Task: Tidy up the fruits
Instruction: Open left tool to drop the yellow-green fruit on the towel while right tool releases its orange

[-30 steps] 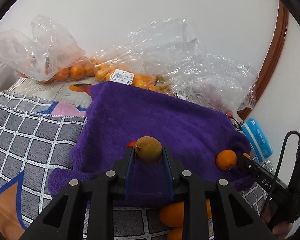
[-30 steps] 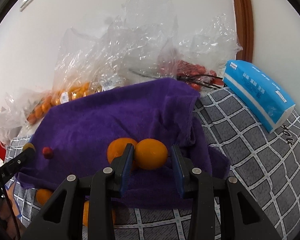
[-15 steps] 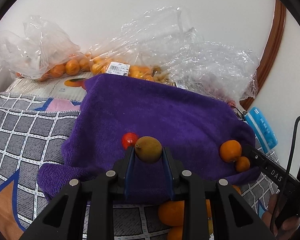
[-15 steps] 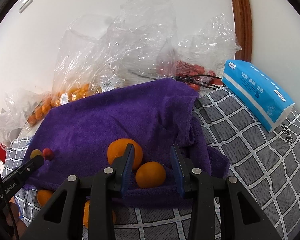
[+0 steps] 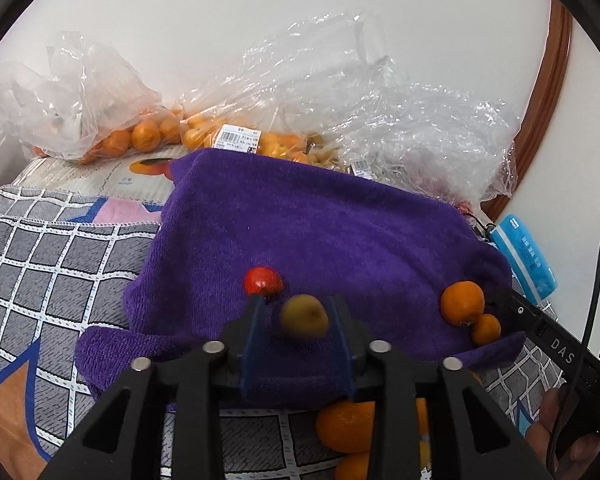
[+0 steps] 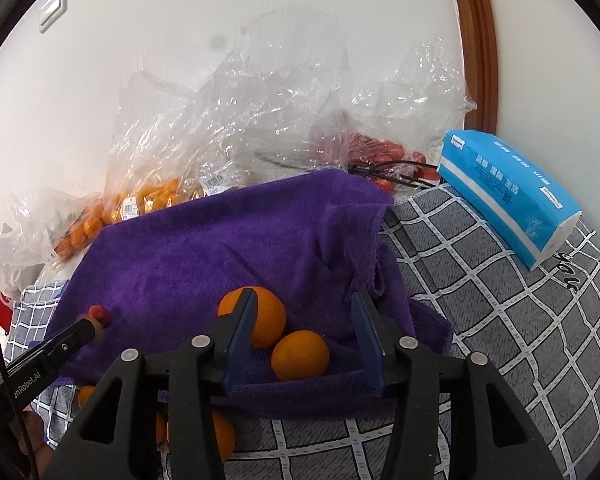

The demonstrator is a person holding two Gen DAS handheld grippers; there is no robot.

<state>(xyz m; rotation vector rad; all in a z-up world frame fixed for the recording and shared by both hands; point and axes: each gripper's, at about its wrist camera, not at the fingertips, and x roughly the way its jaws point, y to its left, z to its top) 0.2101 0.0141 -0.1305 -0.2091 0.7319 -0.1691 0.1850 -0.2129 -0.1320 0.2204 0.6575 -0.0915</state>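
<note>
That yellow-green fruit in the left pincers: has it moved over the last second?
Yes. The yellow-green fruit, blurred, now sits lower between the left gripper's parted fingers, no longer pinched, beside the red fruit on the purple towel.

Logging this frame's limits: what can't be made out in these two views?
- Left wrist: the greenish fruit between the left gripper fingers is motion-blurred; contact unclear.
- Left wrist: oranges near the bottom edge sit partly behind the fingers.
- Right wrist: red fruit is veiled by crinkled plastic bags.
</note>
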